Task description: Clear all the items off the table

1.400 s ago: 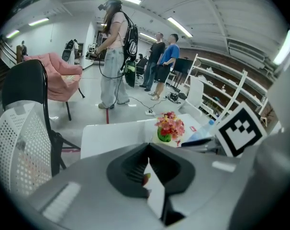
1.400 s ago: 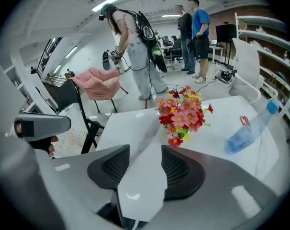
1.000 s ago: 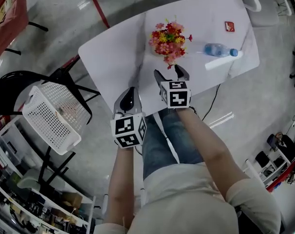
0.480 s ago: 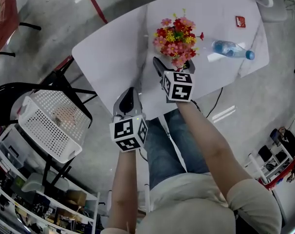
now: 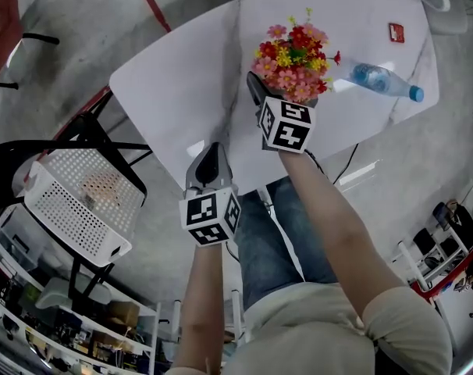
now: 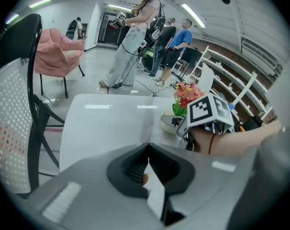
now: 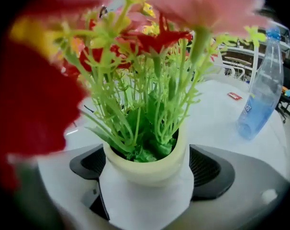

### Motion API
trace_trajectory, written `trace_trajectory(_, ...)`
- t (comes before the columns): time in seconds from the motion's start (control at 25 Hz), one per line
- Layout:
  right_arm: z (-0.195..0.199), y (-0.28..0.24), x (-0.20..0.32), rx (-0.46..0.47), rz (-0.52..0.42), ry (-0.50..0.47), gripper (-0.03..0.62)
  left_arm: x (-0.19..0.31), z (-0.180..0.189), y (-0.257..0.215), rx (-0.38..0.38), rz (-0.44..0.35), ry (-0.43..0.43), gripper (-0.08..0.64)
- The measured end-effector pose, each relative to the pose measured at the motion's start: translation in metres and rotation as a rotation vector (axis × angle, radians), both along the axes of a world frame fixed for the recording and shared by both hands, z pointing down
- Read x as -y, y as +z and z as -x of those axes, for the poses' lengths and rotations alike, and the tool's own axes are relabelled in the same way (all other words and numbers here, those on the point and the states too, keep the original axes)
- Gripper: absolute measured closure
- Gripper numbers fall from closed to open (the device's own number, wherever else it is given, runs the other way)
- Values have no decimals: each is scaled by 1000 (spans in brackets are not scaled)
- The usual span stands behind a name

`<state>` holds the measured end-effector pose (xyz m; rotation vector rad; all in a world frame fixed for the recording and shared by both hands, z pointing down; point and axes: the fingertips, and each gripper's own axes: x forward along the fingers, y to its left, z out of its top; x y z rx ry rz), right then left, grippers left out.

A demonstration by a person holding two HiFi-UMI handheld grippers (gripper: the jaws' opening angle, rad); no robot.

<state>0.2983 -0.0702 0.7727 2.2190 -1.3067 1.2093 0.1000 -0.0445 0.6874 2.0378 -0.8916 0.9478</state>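
Head view, left to right. White mesh basket point(image 5: 76, 201) sits off the table point(image 5: 190, 76) at eight o'clock, with something pale orange inside that I can't identify. Left gripper point(image 5: 209, 155) is at the near edge, jaws pressed together, empty. Right gripper point(image 5: 269, 100) is nearer the work. Its jaws have just been opening and now straddle the flowerpot point(image 7: 150, 169), pads not gripping. Pot is upright, dead ahead at twelve o'clock. Water bottle point(image 5: 385, 80) stands at the pot's three o'clock, red packet point(image 5: 396, 32) beyond.

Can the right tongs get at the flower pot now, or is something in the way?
Probably yes. The right tongs have just been opening, and the flower pot stands between their wide jaws. Nothing blocks it; the bottle is off to the side.
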Motion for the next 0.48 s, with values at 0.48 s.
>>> trace_trajectory(0.48, -7, 8, 10, -24, 1, 52, 60, 1, 5, 9, 10, 11, -7, 551)
